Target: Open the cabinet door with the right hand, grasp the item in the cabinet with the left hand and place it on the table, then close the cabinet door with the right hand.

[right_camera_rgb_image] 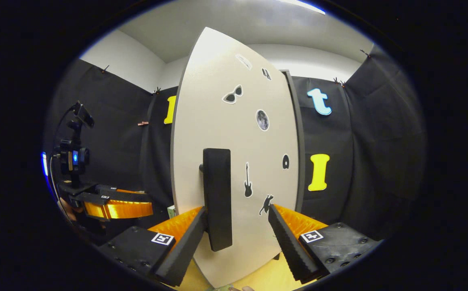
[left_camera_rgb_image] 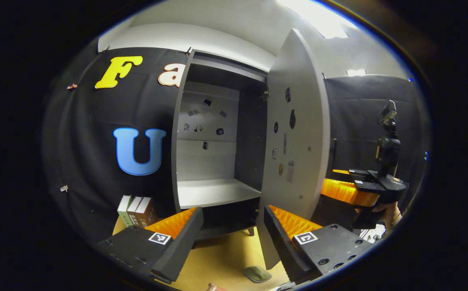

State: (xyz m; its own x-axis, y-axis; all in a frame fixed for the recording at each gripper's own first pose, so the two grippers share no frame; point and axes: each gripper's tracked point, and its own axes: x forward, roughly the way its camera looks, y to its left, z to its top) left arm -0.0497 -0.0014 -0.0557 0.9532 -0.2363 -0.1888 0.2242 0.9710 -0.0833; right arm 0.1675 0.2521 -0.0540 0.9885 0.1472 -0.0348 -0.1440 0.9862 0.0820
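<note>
The grey cabinet (left_camera_rgb_image: 217, 121) stands with its door (left_camera_rgb_image: 296, 133) swung wide to the right. Its inner shelf (left_camera_rgb_image: 213, 192) is bare. A small greenish-grey item (left_camera_rgb_image: 257, 274) lies on the tan table in front of the cabinet. My left gripper (left_camera_rgb_image: 232, 213) is open, pointing at the cabinet's lower opening with nothing between its fingers. In the right gripper view the door's outer face (right_camera_rgb_image: 234, 133) carries stickers and a black upright handle (right_camera_rgb_image: 217, 198). My right gripper (right_camera_rgb_image: 237, 211) is open around that handle, which stands close to its left finger. The right gripper (left_camera_rgb_image: 363, 190), held by a hand, sits beyond the door's edge.
A few boxes (left_camera_rgb_image: 137, 210) stand against the wall left of the cabinet. The tan tabletop (left_camera_rgb_image: 221, 250) runs under the cabinet's feet. The left gripper (right_camera_rgb_image: 108, 204) hovers left of the door in the right gripper view.
</note>
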